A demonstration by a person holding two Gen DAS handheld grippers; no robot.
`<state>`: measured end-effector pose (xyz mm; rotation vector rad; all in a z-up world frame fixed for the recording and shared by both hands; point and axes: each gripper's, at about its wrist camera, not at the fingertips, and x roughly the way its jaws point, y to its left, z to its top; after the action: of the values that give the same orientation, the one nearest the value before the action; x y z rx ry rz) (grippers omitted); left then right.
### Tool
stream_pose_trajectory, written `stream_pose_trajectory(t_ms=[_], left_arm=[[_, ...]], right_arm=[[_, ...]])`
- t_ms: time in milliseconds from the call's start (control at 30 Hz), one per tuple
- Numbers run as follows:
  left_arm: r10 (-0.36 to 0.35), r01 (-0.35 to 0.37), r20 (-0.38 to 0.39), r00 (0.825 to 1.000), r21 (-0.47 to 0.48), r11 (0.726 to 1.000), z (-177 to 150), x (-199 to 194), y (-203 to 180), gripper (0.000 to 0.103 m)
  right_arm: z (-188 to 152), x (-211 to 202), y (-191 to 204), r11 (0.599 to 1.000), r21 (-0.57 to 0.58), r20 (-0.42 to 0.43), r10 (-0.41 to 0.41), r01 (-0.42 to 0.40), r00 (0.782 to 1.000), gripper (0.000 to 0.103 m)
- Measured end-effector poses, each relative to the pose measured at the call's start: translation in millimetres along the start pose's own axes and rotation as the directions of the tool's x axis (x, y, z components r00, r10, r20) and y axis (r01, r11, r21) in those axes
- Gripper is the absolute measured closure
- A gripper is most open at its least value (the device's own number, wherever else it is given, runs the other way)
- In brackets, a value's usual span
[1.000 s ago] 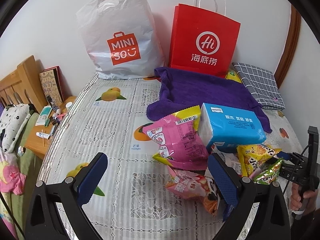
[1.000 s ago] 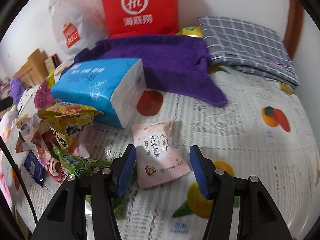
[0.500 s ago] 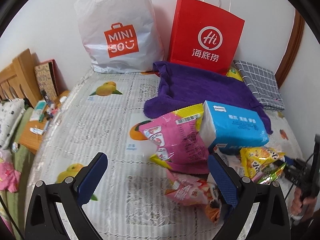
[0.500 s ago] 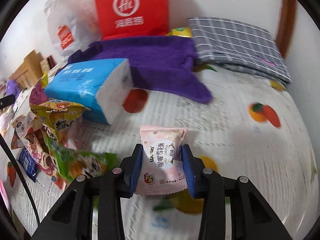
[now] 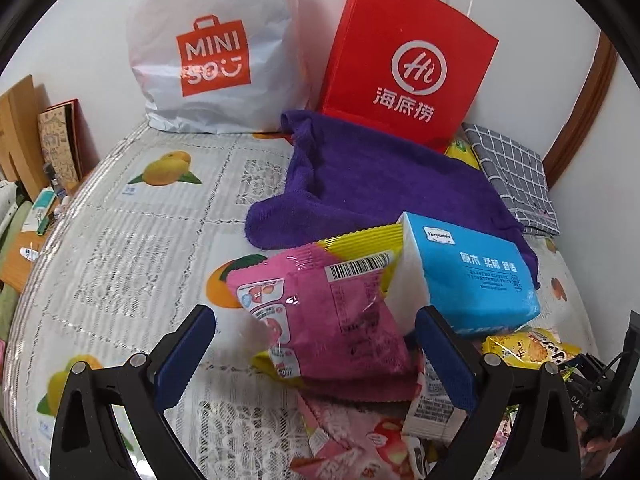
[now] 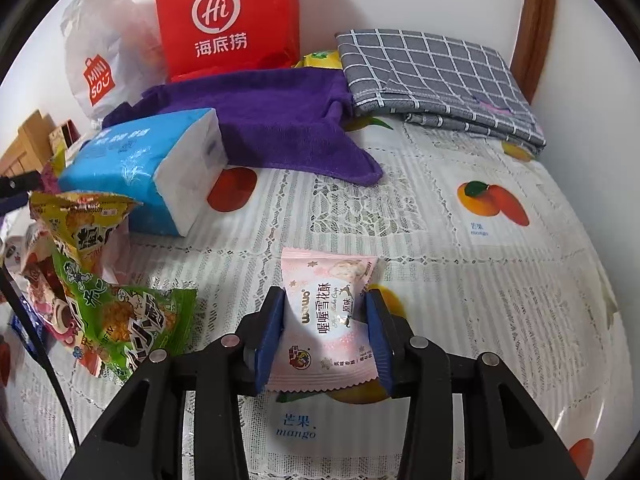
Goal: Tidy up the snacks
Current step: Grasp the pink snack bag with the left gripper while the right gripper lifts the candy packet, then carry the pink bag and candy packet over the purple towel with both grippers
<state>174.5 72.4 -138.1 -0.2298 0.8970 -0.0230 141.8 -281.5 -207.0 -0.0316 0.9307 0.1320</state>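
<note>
Right tool (image 6: 325,330) now clamped on pale pink snack packet (image 6: 326,320), jaws easing slightly; a second ago it lay loose between them. Left tool (image 5: 316,354) open, closer over magenta bag (image 5: 324,320). First pick secured.

Both claws (image 5: 316,354) (image 6: 326,334) have black frames, silver screws and blue pads.

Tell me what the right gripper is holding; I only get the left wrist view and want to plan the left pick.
Observer: The right gripper has a pale pink sealed snack packet between its jaws, pads on its sides; the jaws are opening slightly.
Operator: Anything crowding it on its left?
Observer: A green crinkled foil snack bag lies left of the packet on the lace tablecloth, apart from the jaws.
</note>
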Motion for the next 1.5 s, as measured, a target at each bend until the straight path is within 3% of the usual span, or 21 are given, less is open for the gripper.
stream_pose_trajectory(t_ms=[100, 233, 333, 400, 533, 667, 767, 1067, 1300, 1500], left_arm=[[-0.005, 0.005, -0.05, 0.999, 0.001, 1.0, 2.4, 10.3, 0.7, 0.003], [-0.022, 0.02, -0.054, 0.998, -0.03, 0.999, -0.2, 17.3, 6.4, 0.005], [-0.069, 0.066, -0.073, 0.995, -0.043, 0.997, -0.9, 20.9, 9.7, 0.036], [-0.116, 0.111, -0.08, 0.99, -0.064, 0.992, -1.5, 18.7, 12.2, 0.044], [-0.091, 0.088, -0.048, 0.995, -0.046, 0.995, -2.6, 3.6, 13.0, 0.045], [-0.082, 0.081, -0.026, 0.996, -0.056, 0.995, -0.8, -16.7, 17.9, 0.045], [-0.075, 0.075, -0.007, 0.997, -0.045, 0.996, 0.6, -35.2, 16.7, 0.045], [-0.14, 0.139, 0.036, 0.99, 0.016, 0.99, 2.2, -79.0, -17.5, 0.045], [-0.194, 0.192, 0.044, 0.98, 0.046, 0.98, 9.1, -101.2, -43.5, 0.045], [-0.194, 0.191, 0.042, 0.98, 0.07, 0.979, 30.5, -107.2, -58.0, 0.045]], right_arm=[[-0.5, 0.5, 0.8, 1.0, -0.005, 0.0, -0.003, 0.003, 1.0, 0.061], [-0.7, 1.0, -0.4, 1.0, 0.004, 0.001, 0.011, -0.011, 1.0, 0.059], [-0.9, 1.5, -0.2, 1.0, 0.0, 0.002, 0.005, -0.005, 1.0, 0.058], [-1.1, 1.3, -0.7, 1.0, 0.0, 0.004, 0.004, -0.004, 1.0, 0.058], [-2.0, -1.9, -7.9, 0.999, 0.031, 0.016, 0.014, -0.014, 1.0, 0.065], [-2.7, -10.3, -14.3, 0.992, 0.105, 0.003, 0.067, -0.067, 0.998, 0.066], [2.1, -29.5, -7.6, 0.994, 0.095, 0.032, 0.052, -0.055, 0.998, 0.066], [31.5, -100.7, 39.4, 0.994, 0.021, 0.158, 0.107, -0.112, 0.982, 0.066], [50.2, -126.2, 65.8, 0.986, 0.009, 0.176, 0.16, -0.164, 0.971, 0.066], [73.9, -133.9, 74.1, 0.982, 0.004, 0.179, 0.187, -0.191, 0.966, 0.066]])
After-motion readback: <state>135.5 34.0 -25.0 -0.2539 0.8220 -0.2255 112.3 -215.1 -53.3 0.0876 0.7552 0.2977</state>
